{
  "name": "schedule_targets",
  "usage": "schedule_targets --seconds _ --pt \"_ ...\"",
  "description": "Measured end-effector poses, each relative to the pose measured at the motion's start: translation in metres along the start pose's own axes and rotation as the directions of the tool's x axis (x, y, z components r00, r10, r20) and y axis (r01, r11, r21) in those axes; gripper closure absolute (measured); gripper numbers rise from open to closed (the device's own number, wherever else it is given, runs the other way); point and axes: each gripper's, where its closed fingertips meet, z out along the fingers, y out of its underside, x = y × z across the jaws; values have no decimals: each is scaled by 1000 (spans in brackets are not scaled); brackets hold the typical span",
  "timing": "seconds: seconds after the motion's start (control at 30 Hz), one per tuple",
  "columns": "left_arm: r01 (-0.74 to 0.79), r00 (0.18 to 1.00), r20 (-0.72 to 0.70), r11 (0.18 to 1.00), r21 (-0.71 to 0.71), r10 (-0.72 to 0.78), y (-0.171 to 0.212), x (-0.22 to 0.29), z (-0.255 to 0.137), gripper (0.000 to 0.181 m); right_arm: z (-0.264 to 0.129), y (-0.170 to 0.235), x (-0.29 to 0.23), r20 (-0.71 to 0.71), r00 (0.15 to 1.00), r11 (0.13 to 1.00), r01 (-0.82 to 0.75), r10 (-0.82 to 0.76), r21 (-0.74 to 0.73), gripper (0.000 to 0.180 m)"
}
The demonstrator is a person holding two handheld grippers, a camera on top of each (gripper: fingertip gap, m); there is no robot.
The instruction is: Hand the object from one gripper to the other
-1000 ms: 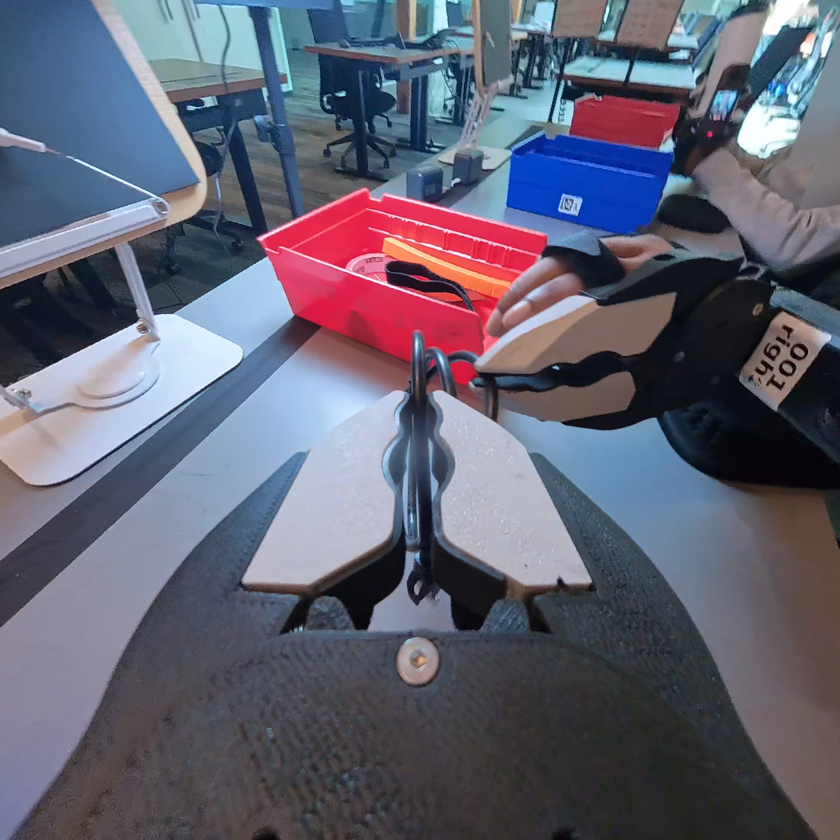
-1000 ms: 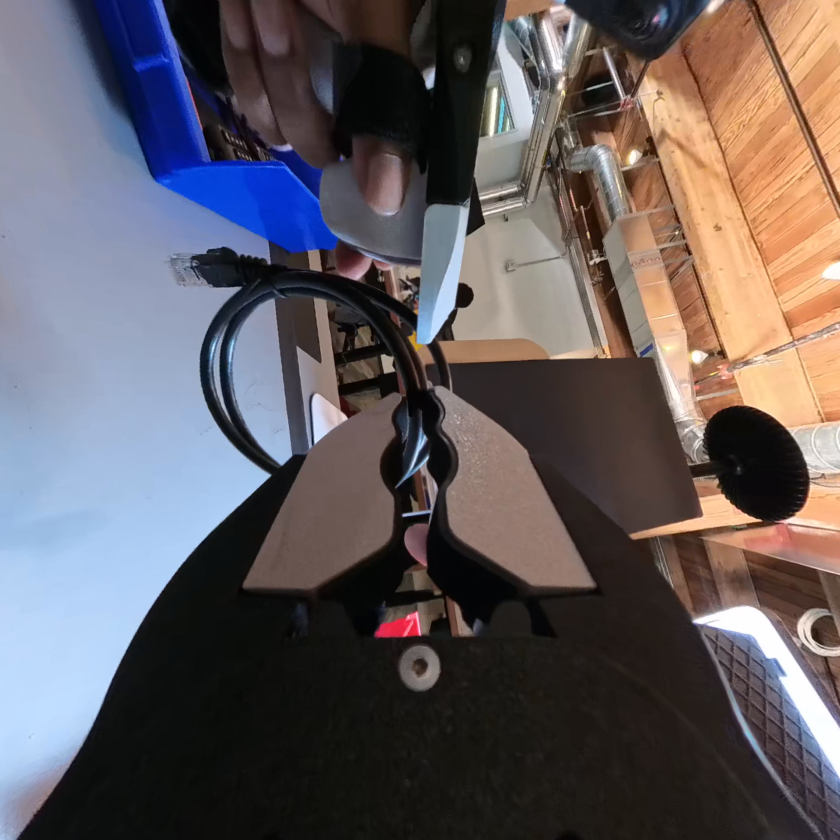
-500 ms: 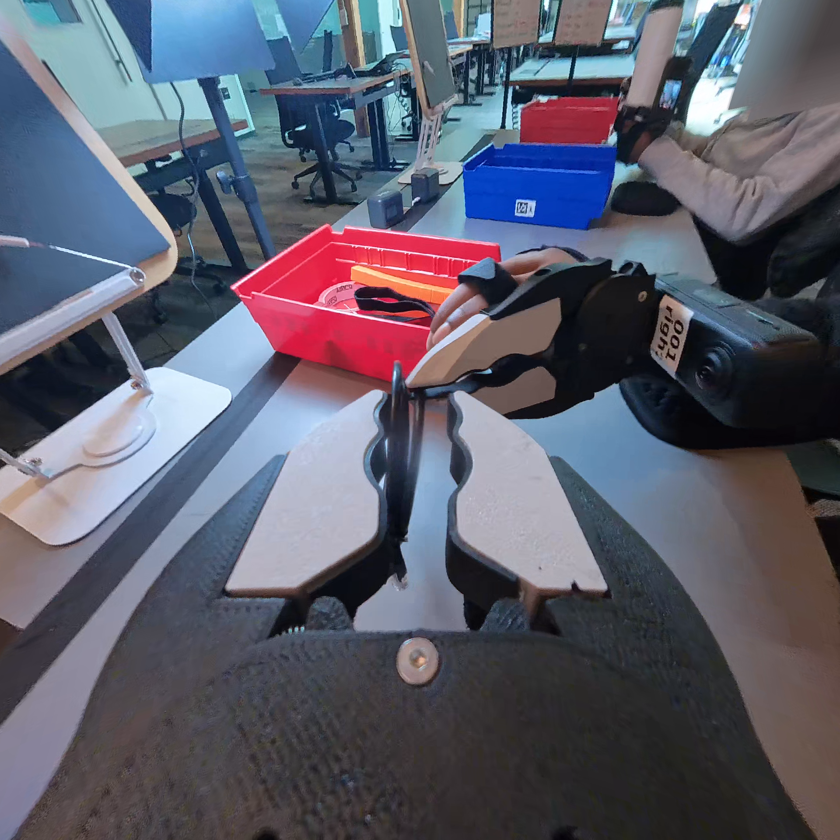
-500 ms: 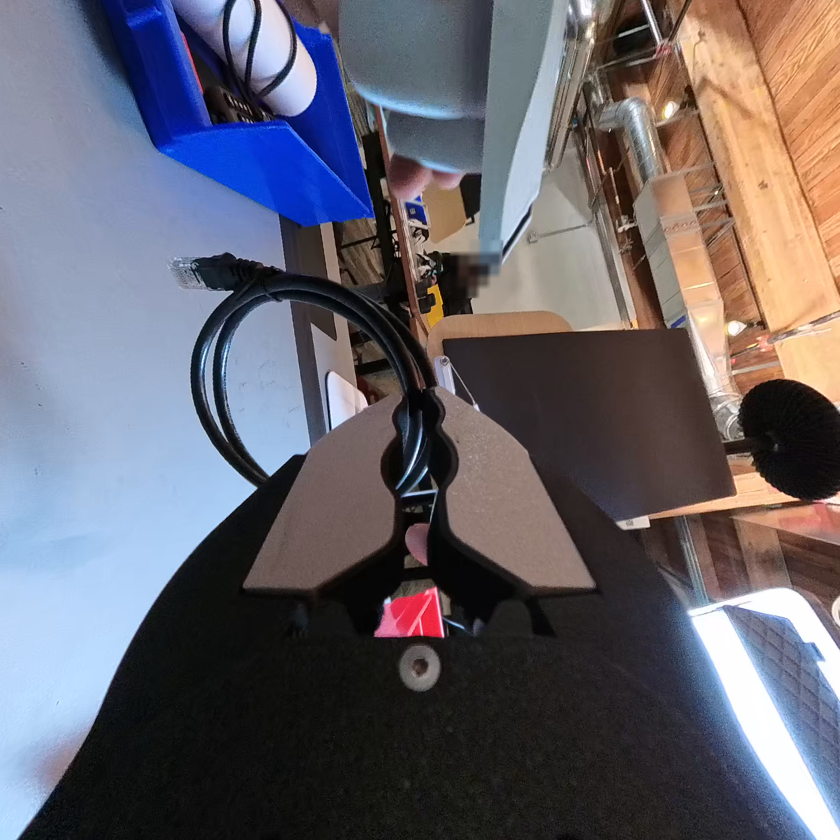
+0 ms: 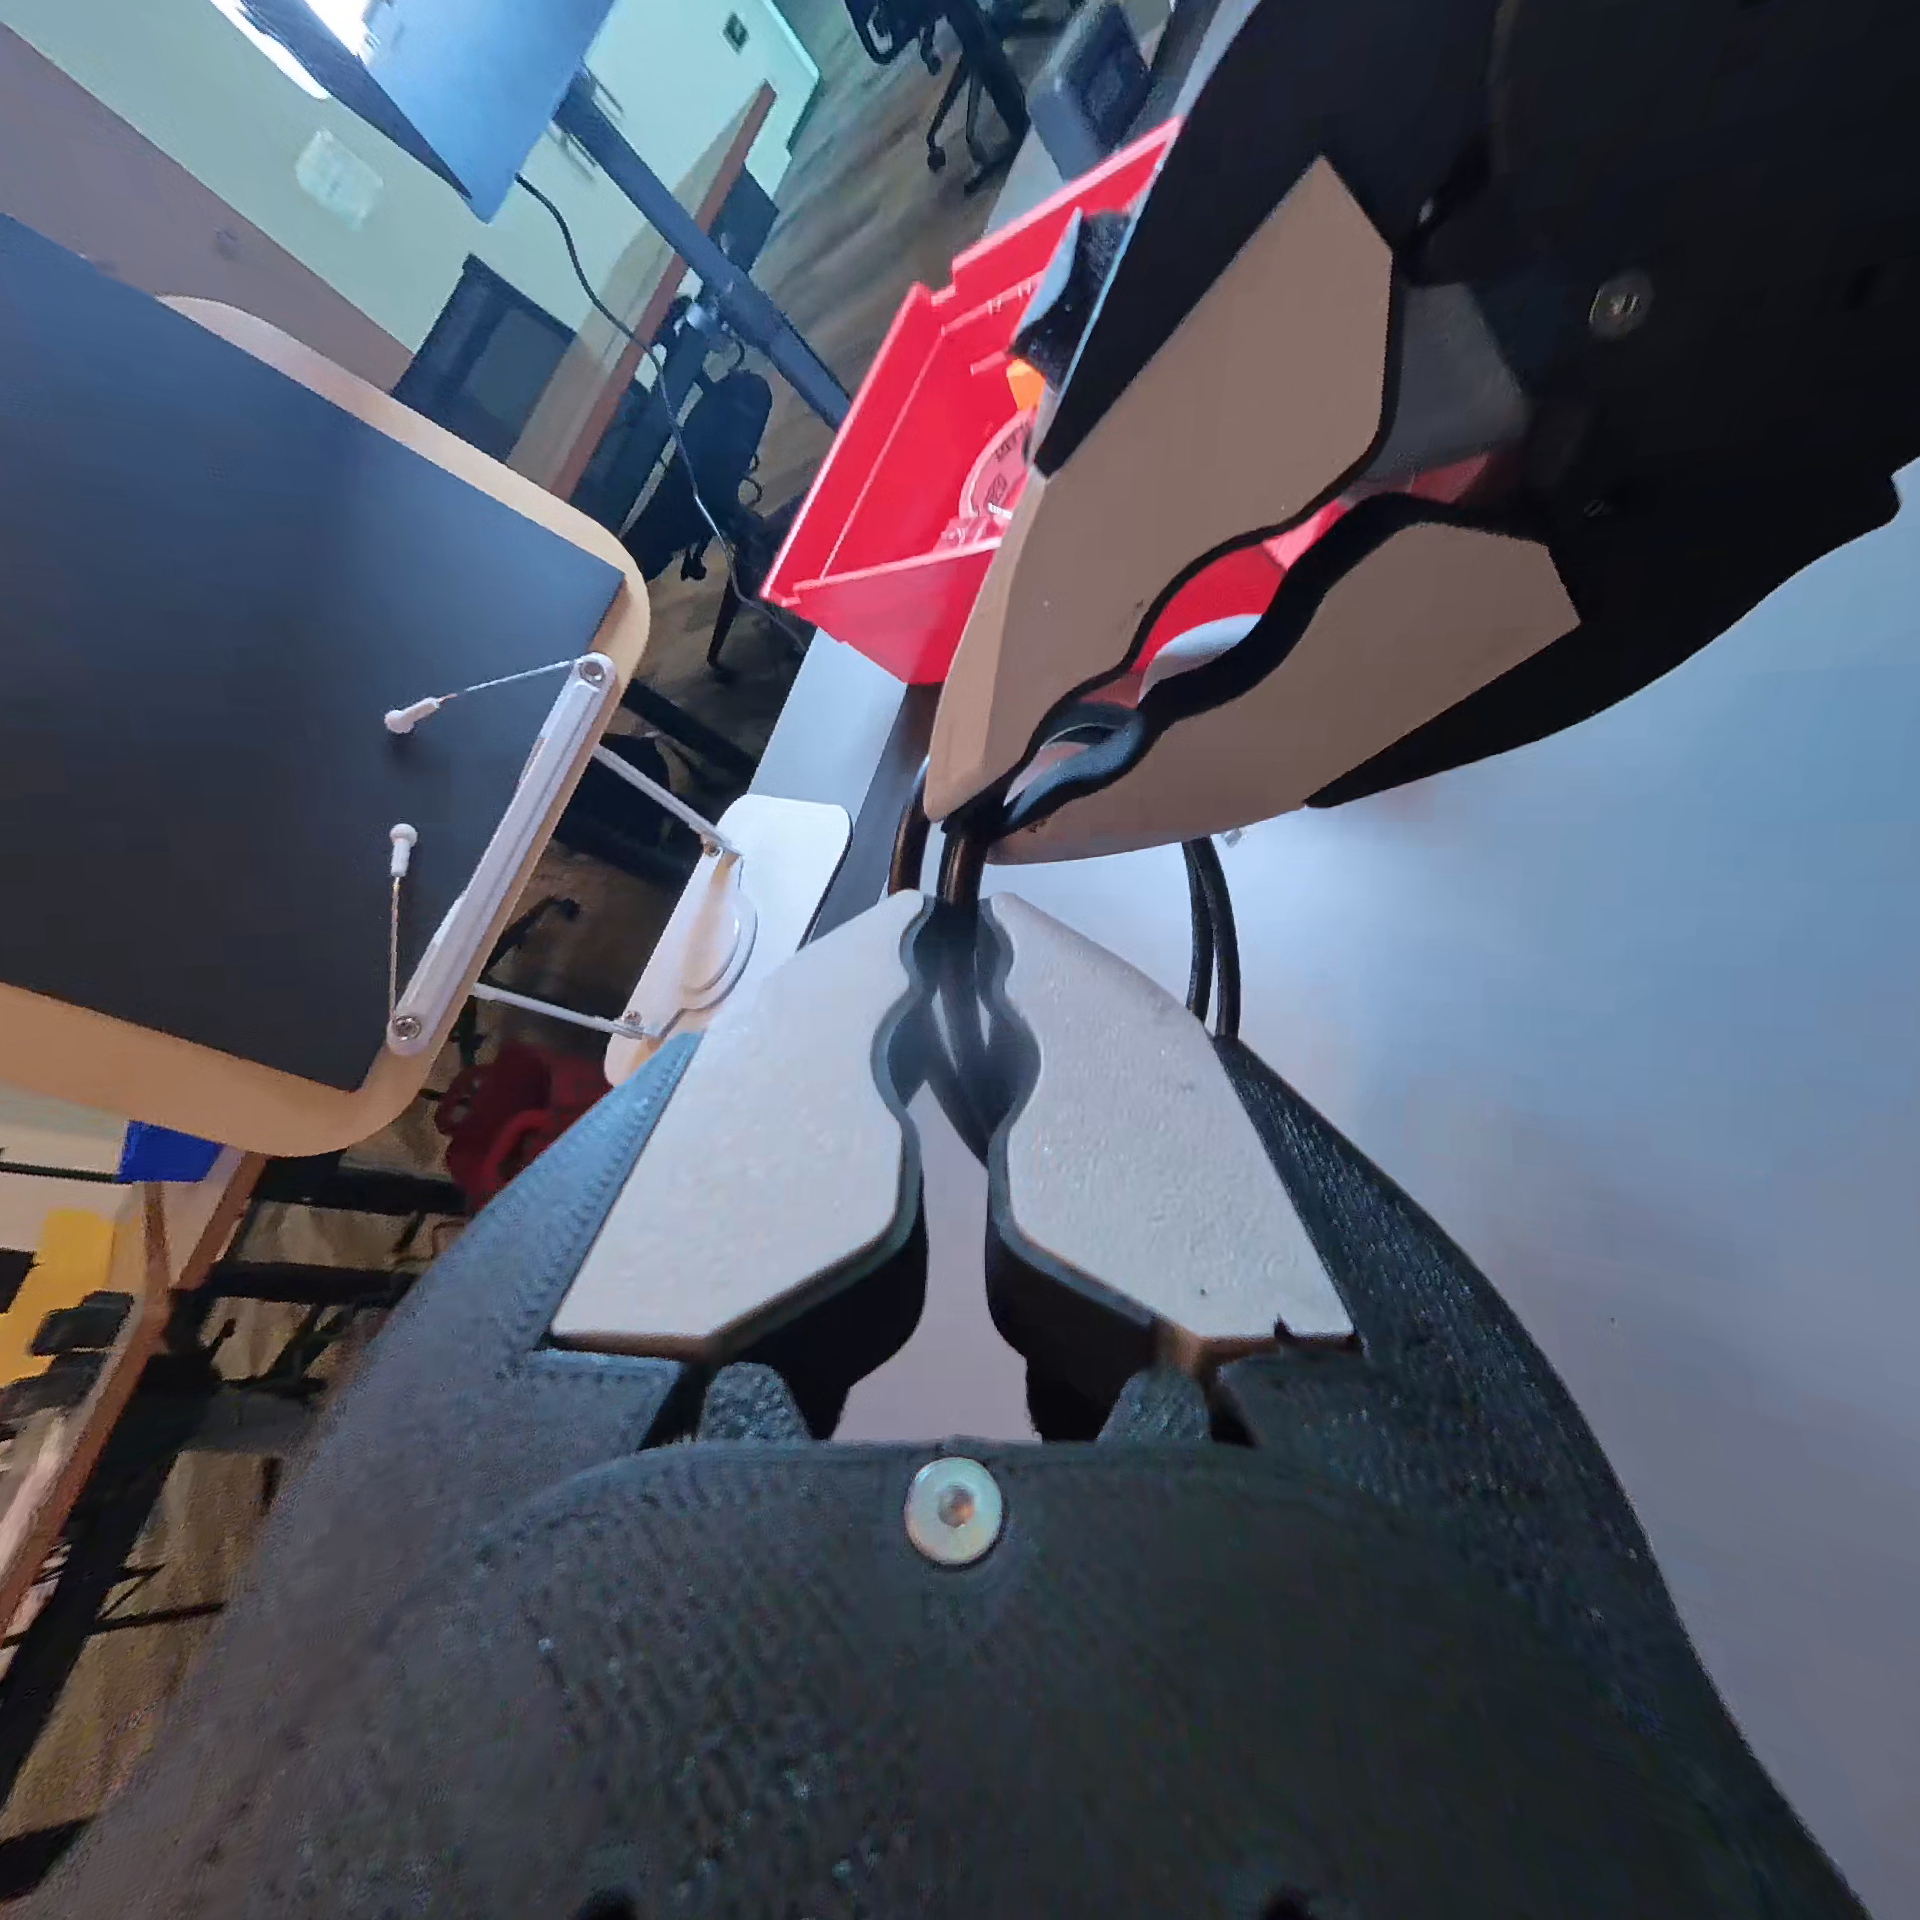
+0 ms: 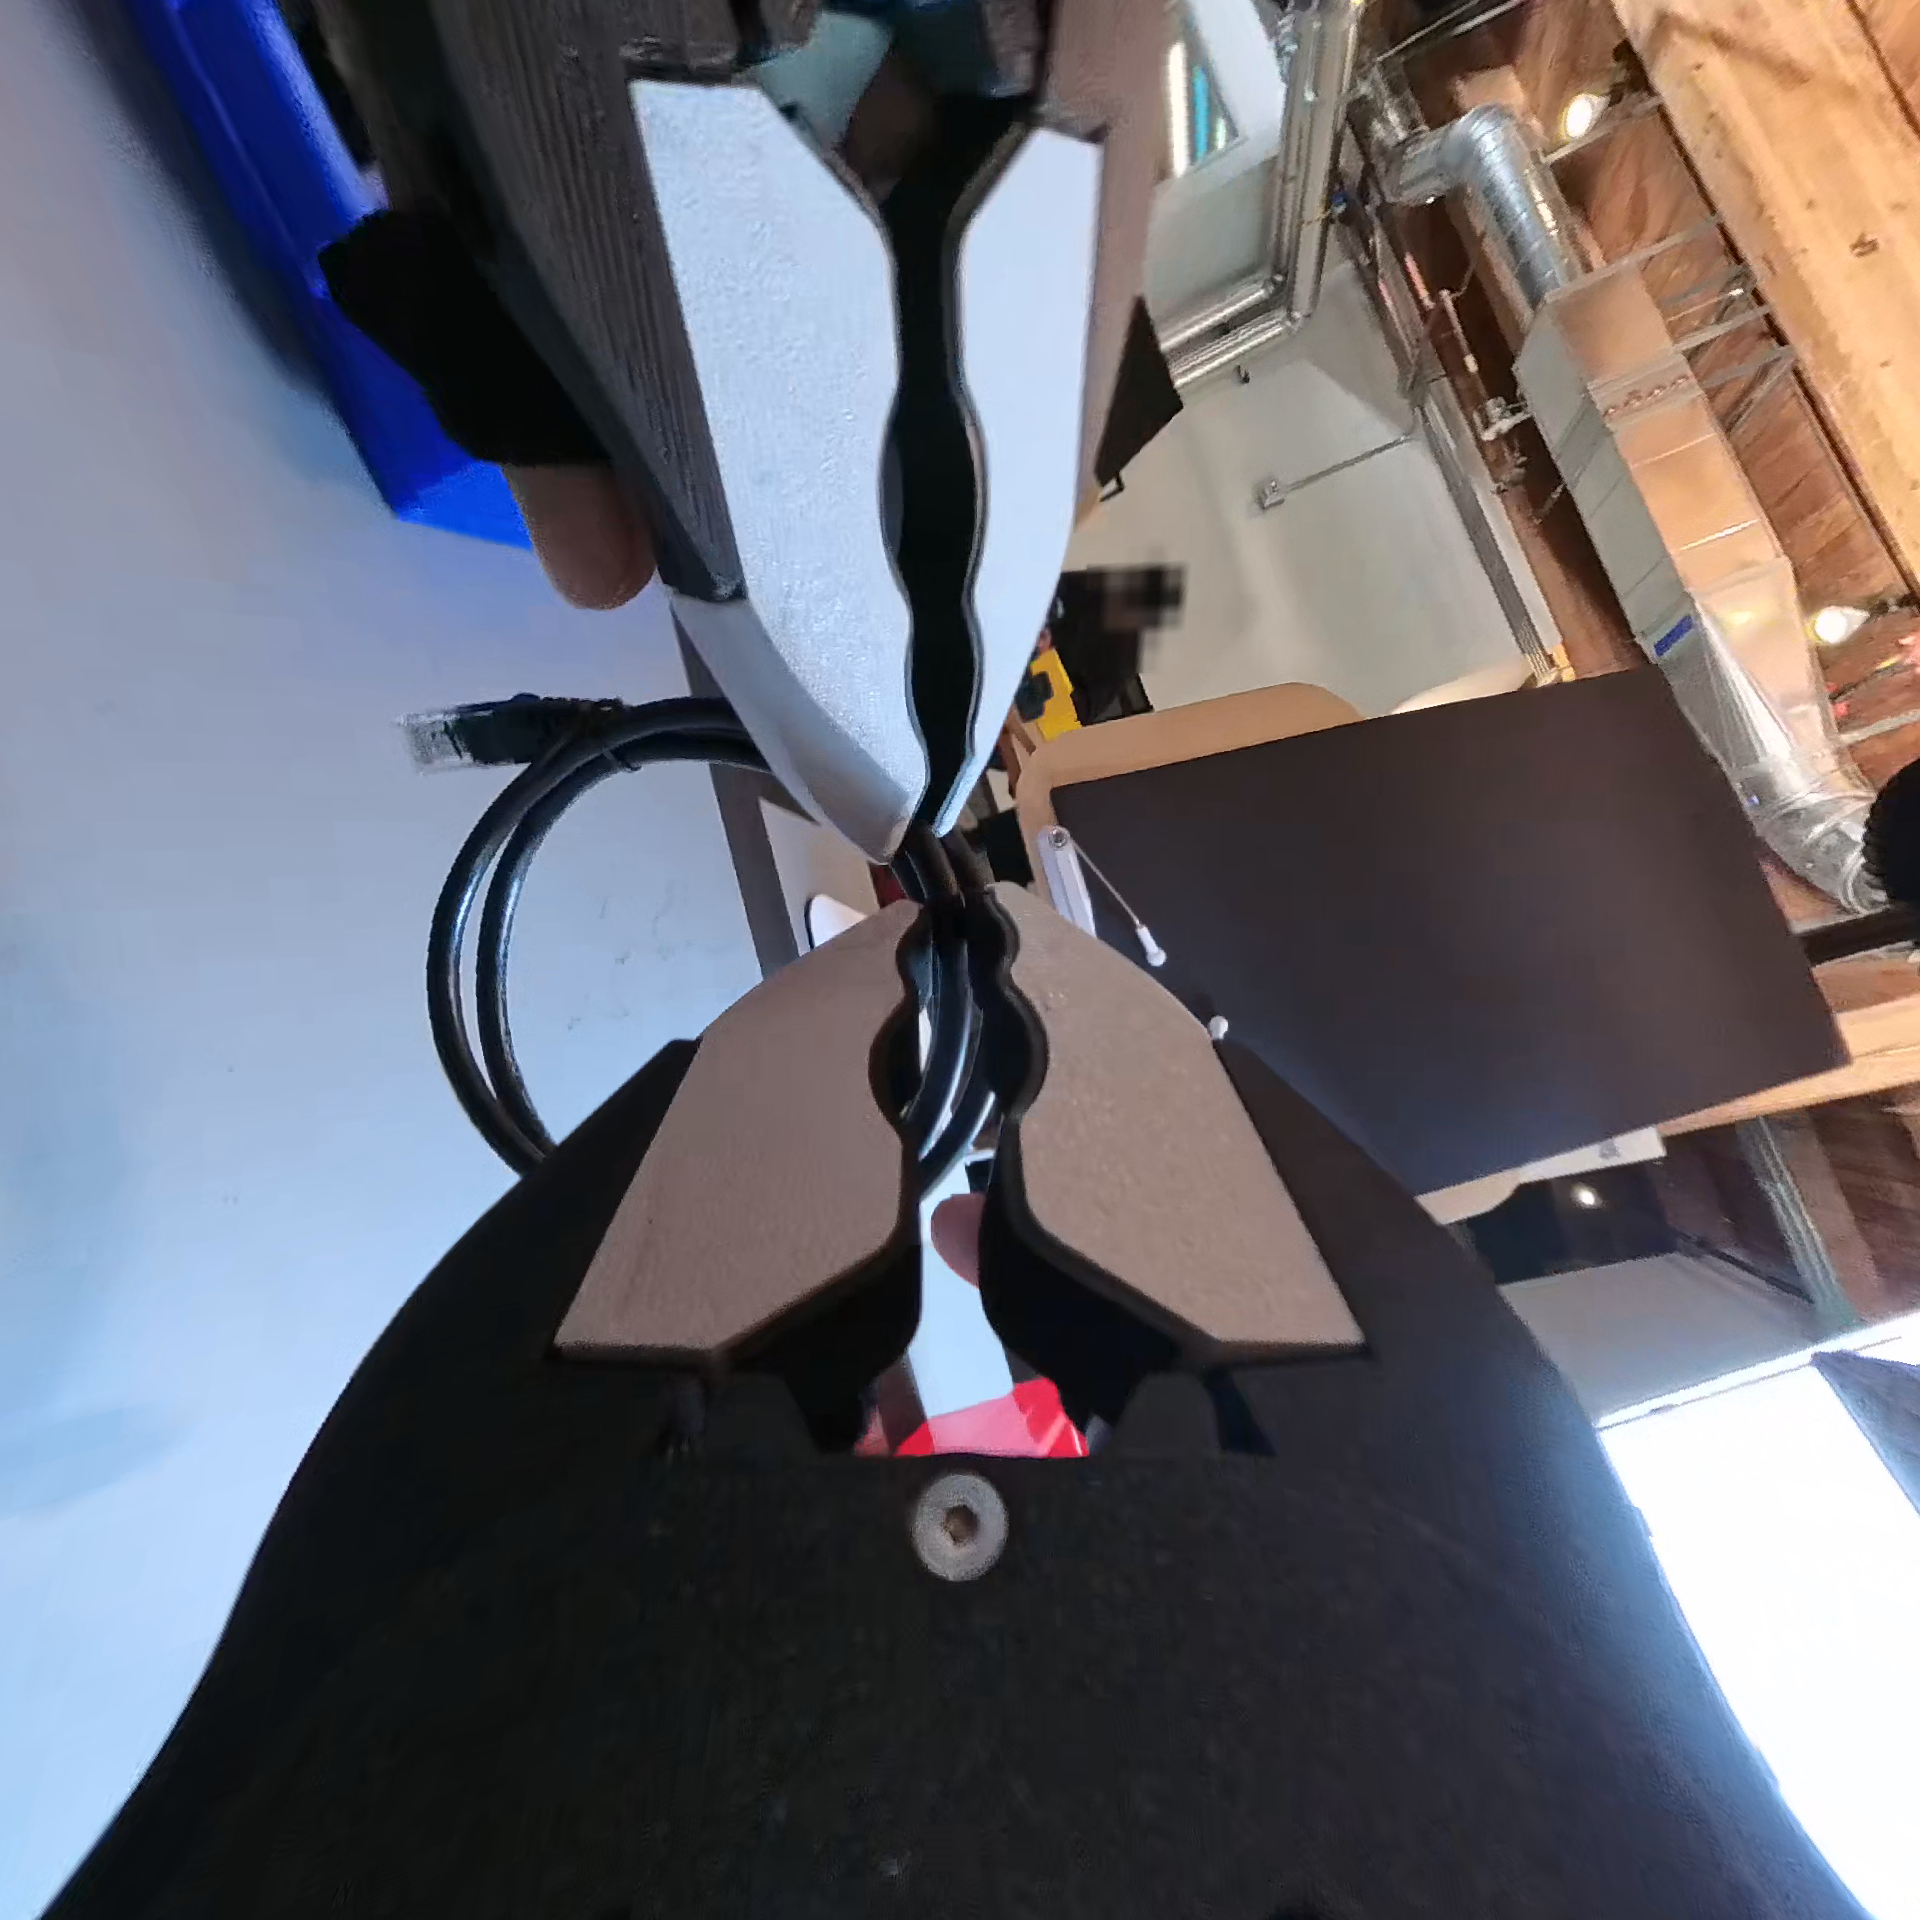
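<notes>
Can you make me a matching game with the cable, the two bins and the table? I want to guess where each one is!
Things:
1. black cable
2. red bin
3. blue bin
4. table

Places:
A. partly hidden behind the right gripper
B. pinched by the left gripper and the right gripper
C. pale grey surface below everything
D. partly hidden behind the left gripper

Pairs: 1-B, 2-A, 3-D, 4-C.

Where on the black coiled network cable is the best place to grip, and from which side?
Grip the black coiled network cable where its two strands run together, opposite the clear plug, coming from outside the loop, closing across both strands, as the right gripper does.
</notes>
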Motion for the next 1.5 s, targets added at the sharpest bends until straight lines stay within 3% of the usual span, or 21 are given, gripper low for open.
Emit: schedule_targets --seconds 0.2,0.37,0.43,0.53,0.63,0.67,0.73,0.83,0.93,1.07,1.2,1.37,1.5 --pt "110 991 68 989 98 -117 0 -33 -15 175 -10 3 30 -52 983 983 -174 177 54 165" --pt "218 967 82 951 219 -240 -5 -58 -35 175 -7 25 35 12 913 913 -407 407 23 148" --pt "233 961 85 939 254 -262 -8 -64 -41 175 -4 30 30 76 850 852 -523 521 12 139" --pt "232 960 86 933 276 -265 -11 -67 -47 175 -3 27 26 209 669 682 -731 713 14 134" --pt "230 963 68 925 303 -261 -16 -65 -49 175 -2 21 18 302 551 580 -815 778 -9 130" --pt "229 964 62 923 308 -259 -18 -64 -50 175 -2 21 14 324 531 568 -822 783 -25 133" --pt "228 963 66 921 315 -261 -19 -65 -51 175 -4 19 13 354 504 548 -836 788 -29 166" --pt "258 956 55 914 314 -288 -17 -67 -51 175 -9 19 18 353 546 594 -804 760 -37 167" --pt "335 935 -2 880 336 -355 -17 -69 -53 155 -16 27 32 288 625 662 -748 725 -44 167" --pt "405 902 -27 820 404 -431 -20 -86 -71 152 -32 60 62 121 761 771 -628 637 -108 167" --pt "404 882 38 793 457 -470 -15 -111 -96 153 -59 108 102 -97 843 815 -537 529 -219 167" --pt "398 849 116 769 500 -515 -6 -137 -125 157 -96 174 135 -317 863 774 -498 394 -391 167" --pt "393 832 158 766 509 -532 1 -148 -139 158 -111 201 140 -379 796 696 -600 472 -395 167"
